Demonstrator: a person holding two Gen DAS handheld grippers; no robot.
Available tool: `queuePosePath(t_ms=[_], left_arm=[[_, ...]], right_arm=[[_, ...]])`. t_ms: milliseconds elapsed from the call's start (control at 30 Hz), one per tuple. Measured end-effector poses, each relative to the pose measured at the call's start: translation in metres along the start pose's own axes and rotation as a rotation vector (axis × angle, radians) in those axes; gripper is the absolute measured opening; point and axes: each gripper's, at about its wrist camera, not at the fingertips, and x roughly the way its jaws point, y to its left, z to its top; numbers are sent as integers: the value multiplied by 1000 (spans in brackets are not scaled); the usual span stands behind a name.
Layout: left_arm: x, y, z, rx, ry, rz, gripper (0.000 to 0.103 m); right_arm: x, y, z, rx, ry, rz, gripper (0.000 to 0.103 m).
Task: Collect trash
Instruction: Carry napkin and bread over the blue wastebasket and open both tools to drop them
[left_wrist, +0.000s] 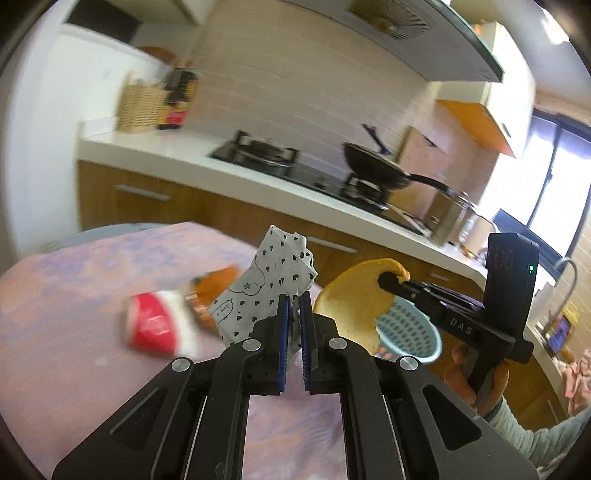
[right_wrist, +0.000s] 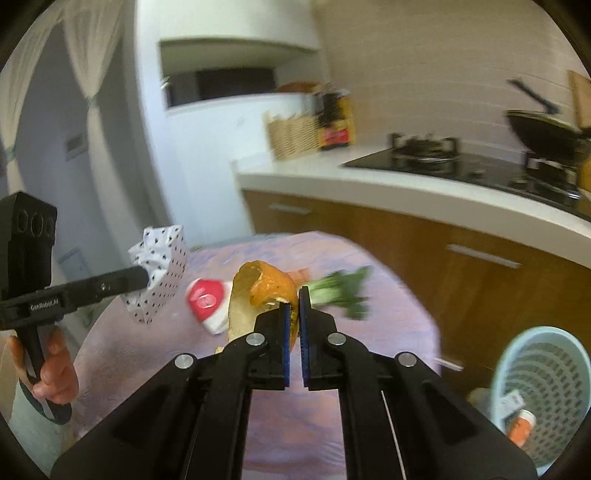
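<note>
My left gripper (left_wrist: 294, 310) holds a crumpled paper wrapper (left_wrist: 264, 291) above the tabletop (left_wrist: 74, 295), and my right gripper (right_wrist: 294, 310) holds a fruit peel (right_wrist: 266, 291) above it too, to the wrapper's right. On the tabletop beyond them lie a paper cup (right_wrist: 207, 297) and, to its right, some leafy greens (right_wrist: 343, 291). A basket (right_wrist: 543, 384) sits lower, off the tabletop's right side, with trash (right_wrist: 519, 424) inside. Behind everything runs the kitchen counter (right_wrist: 406, 192) carrying a stove (right_wrist: 443, 158).

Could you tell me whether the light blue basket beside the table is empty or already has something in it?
Not empty. The right wrist view shows the basket already holding an orange-and-white item at its bottom.
</note>
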Motion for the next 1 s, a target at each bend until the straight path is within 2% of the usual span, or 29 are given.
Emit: queuePosePath(t_ms=[200,367,600,767,833,1000], left_arm=[[53,-49,13,67,39,-95,4],[115,-98,20,126,100,-170,4],[204,-165,14,191,212,-249,4],[273,-204,-3,221,311,-262,4],[297,-216,-10,231,337,-243,4],[338,-234,-23,243,394,-205,6]], right_arm=[[-49,-70,-4,86,-61,-129,3],[-82,-130,-15,156,-91,-251,3],[-103,-211,-43,283,-68,-401,3],[-98,-266,-72,410,25,-475,3],[-88,-286,-82,474,99,-511,3],[-60,-325,-106,580,261,-501,9]])
